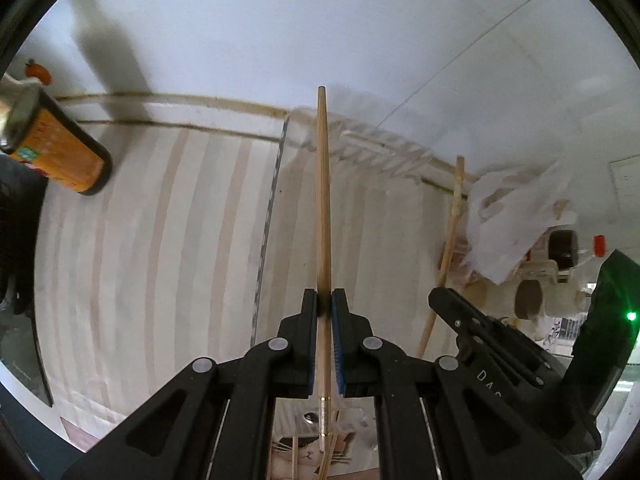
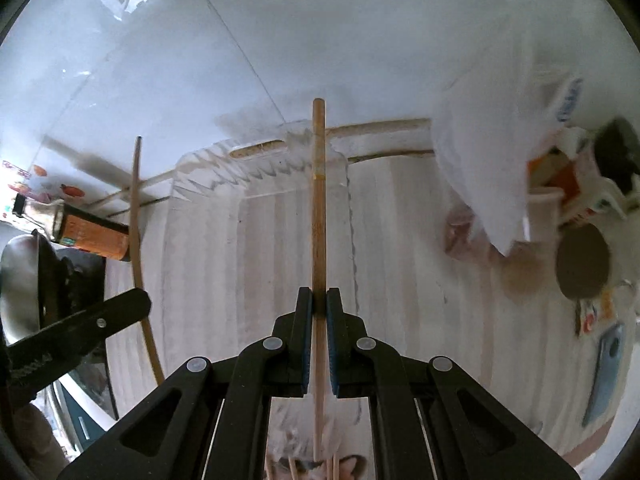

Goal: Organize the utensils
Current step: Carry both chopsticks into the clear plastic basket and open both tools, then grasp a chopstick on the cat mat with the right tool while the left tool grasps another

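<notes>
My left gripper (image 1: 324,300) is shut on a light wooden chopstick (image 1: 322,200) that sticks out straight ahead over the striped cloth. My right gripper (image 2: 319,300) is shut on a second, darker wooden chopstick (image 2: 319,216) in the same way. Each gripper also shows in the other's view: the right gripper (image 1: 452,308) with its chopstick (image 1: 450,240) to the right, the left gripper (image 2: 132,304) with its chopstick (image 2: 138,240) to the left. A clear plastic tray (image 2: 256,160) with a zigzag edge lies ahead by the wall. Several more chopsticks (image 2: 312,464) lie below the jaws.
An orange can (image 1: 60,152) lies on its side at the left. A white plastic bag (image 2: 488,152), paper cups (image 2: 584,264) and a blue object (image 2: 604,380) crowd the right. A white tiled wall (image 1: 280,20) stands behind the striped cloth (image 1: 160,240).
</notes>
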`<move>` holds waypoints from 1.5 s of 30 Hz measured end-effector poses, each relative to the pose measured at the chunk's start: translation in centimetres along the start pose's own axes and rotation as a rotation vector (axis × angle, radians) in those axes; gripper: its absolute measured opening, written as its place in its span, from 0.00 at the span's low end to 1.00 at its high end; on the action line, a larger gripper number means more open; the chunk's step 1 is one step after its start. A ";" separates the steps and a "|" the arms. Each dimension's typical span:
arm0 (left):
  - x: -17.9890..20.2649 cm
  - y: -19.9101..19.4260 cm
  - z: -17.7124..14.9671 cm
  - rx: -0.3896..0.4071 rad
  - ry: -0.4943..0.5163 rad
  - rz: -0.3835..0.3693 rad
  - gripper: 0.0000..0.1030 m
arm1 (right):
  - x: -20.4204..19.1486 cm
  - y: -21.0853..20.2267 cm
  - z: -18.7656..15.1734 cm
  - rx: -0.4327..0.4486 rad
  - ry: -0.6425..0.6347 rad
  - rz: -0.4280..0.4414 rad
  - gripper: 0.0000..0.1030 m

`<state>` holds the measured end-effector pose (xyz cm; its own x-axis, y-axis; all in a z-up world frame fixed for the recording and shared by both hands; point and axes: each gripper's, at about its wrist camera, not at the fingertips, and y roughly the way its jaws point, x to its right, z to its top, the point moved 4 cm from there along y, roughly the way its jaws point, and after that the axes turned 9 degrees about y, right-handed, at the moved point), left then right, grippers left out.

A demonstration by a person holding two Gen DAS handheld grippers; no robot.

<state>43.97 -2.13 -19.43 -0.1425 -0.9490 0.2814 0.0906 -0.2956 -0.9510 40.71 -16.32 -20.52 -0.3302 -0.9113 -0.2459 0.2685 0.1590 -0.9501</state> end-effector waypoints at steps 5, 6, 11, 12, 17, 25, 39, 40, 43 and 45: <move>-0.2 0.5 0.0 -0.016 -0.005 0.031 0.06 | -0.5 2.0 0.3 -0.053 -0.033 0.013 0.07; -0.1 0.3 -0.1 -0.012 0.004 0.051 0.07 | -0.6 2.3 0.3 -0.063 -0.036 0.016 0.08; -0.5 -1.5 -0.9 0.045 0.048 0.170 0.33 | -0.3 1.4 0.2 -0.046 -0.031 0.004 0.39; -0.7 -2.1 -1.3 0.076 0.057 0.194 0.39 | -0.2 1.1 0.2 -0.043 -0.024 0.001 0.39; -1.2 -5.5 -4.3 0.248 0.099 0.346 0.91 | 1.2 -1.7 -1.1 0.042 -0.012 -0.058 0.45; -2.0 -7.0 -10.5 0.339 0.124 0.426 1.00 | 3.2 -6.4 -6.9 0.206 -0.014 -0.086 0.66; -2.6 4.4 -22.9 0.025 0.169 0.323 0.79 | 6.3 -4.6 -20.2 0.086 0.036 -0.097 0.29; -2.4 5.2 -23.4 0.002 0.178 0.314 0.67 | 6.8 -4.0 -21.1 0.064 0.042 -0.098 0.28; -2.1 7.6 -24.5 -0.056 0.192 0.290 0.52 | 7.6 -2.8 -22.9 0.019 0.040 -0.105 0.28; -2.1 8.6 -24.7 -0.074 0.202 0.290 0.42 | 7.7 -2.2 -23.8 -0.010 0.026 -0.103 0.28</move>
<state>20.67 0.03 -31.41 -0.3135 -0.9492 -0.0259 0.0858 -0.0011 -0.9963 16.07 -14.64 -24.94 -0.3787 -0.9131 -0.1512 0.2226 0.0687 -0.9725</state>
